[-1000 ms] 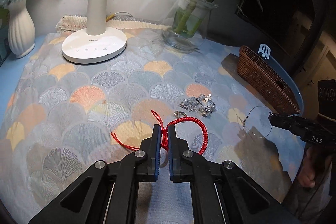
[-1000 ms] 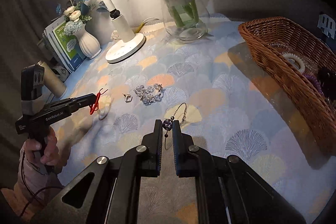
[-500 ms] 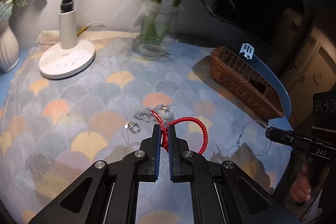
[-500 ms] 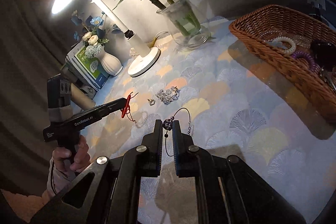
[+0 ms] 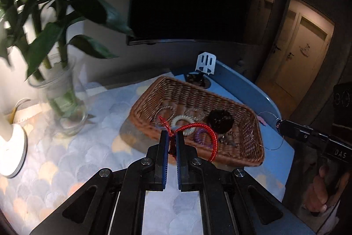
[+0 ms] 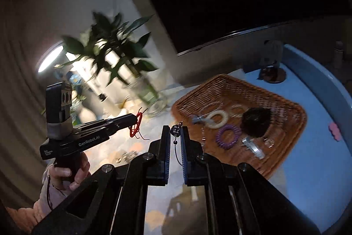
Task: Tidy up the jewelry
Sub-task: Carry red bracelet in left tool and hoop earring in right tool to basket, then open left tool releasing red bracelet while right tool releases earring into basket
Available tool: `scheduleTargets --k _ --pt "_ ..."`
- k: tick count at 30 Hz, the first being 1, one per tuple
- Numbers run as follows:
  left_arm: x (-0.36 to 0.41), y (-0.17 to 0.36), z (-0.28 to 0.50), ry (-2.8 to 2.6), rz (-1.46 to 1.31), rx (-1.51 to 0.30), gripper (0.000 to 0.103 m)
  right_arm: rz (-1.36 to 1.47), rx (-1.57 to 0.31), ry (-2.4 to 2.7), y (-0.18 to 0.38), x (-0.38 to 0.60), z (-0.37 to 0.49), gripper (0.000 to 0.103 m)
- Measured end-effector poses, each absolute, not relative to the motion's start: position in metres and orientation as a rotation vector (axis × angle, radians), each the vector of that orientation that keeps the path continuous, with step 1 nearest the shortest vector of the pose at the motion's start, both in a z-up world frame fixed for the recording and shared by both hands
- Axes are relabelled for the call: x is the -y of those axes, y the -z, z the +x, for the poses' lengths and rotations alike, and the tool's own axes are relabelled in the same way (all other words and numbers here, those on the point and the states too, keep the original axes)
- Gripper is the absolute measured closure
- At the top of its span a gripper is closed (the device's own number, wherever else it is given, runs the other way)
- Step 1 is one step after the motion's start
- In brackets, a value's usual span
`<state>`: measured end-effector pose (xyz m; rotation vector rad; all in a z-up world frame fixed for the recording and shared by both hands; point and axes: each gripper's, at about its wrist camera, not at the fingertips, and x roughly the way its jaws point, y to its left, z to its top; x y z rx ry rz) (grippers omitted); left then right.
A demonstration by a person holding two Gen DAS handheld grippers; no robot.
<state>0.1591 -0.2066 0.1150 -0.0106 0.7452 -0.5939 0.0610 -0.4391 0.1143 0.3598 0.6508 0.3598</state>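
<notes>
Jewelry had left the cloth: left gripper (image 5: 172, 136) clamped a red braided cord bracelet (image 5: 204, 136), right gripper (image 6: 175, 131) a thin wire hoop (image 5: 267, 131), both near the woven wicker basket (image 5: 198, 100).

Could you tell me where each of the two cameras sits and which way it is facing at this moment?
Left wrist: sits on the left gripper, looking along its fingers at the wicker basket; the red cord bracelet is pinched between them; the right gripper and its hand show at right.
Right wrist: sits on the right gripper, facing the basket; a thin beaded wire necklace is clamped; the left gripper and its hand show at left.
Shared: basket, glass vase, each other's gripper.
</notes>
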Motion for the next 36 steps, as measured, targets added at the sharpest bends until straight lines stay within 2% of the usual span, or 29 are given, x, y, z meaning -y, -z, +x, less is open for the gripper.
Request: scheduleTargets --k 5,13,23,25,26,29,33,36 --pt "0.253 -0.109 0.189 0.665 -0.005 -0.767 0.097 0.367 -0.691 -0.245 -0.101 0.474 0.086 0.093" --pt "0.314 -0.070 0.200 0.712 0.078 -0.844 0.097 0.332 -0.781 -0.105 -0.061 0.494 0.106 0.093" --pt "0.330 -0.039 0.197 0.714 0.134 -0.890 0.097 0.262 -0.847 -0.060 -0.037 0.480 0.113 0.092" --pt "0.326 -0.040 0.194 0.727 0.121 -0.896 0.093 0.301 -0.859 -0.093 -0.036 0.481 0.111 0.091" --pt "0.323 -0.041 0.193 0.734 0.117 -0.902 0.086 0.328 -0.864 -0.111 -0.036 0.483 0.110 0.090" --pt "0.315 -0.049 0.184 0.736 0.114 -0.881 0.051 0.383 -0.865 -0.141 -0.038 0.487 0.103 0.087" --pt "0.295 -0.063 0.164 0.752 0.096 -0.834 0.048 0.416 -0.842 -0.149 -0.045 0.487 0.090 0.079" --pt "0.277 -0.073 0.148 0.737 0.082 -0.803 0.048 0.428 -0.828 -0.171 -0.051 0.481 0.080 0.076"
